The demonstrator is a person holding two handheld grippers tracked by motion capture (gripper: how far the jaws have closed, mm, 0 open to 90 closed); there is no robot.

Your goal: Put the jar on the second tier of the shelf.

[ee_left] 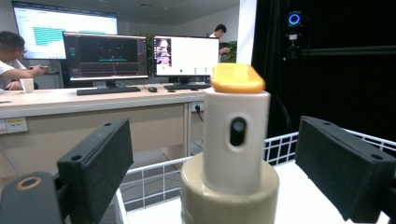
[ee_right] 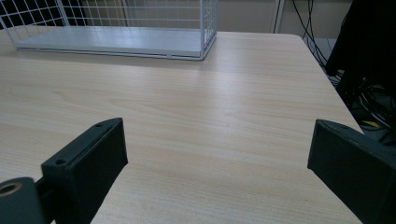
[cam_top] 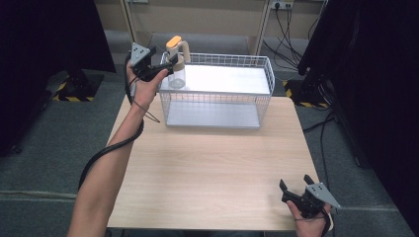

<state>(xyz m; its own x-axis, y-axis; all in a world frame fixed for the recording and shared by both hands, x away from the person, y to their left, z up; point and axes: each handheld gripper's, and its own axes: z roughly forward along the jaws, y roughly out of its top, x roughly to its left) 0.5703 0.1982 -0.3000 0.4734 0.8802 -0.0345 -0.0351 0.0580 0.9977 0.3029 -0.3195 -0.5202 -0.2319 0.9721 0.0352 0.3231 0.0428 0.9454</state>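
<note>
Since the bottle (cam_top: 176, 61) now stands upright in the back-left corner of the wire basket (cam_top: 267, 74), my left gripper (cam_top: 168, 63) has no reason to squeeze: jaws are spread either side of the pump head, w/ a gap showing on both sides in the left gripper view, nothing pressed. Bottle (ee_left: 231, 158) sits on the basket floor, close to the left wall & back rim, so I judge a sideways exit risky; pads could catch the wire or tip it. Straight back toward me, then up, looks like the cleaner way out.

Right gripper (cam_top: 296, 190) rests low at the near-right corner of the bench (cam_top: 212, 163), jaws wide apart, empty, out of the way. Lots of bare wood btwn it & the basket. Bench edge is just beside that hand on the right, so little slack there.
</note>
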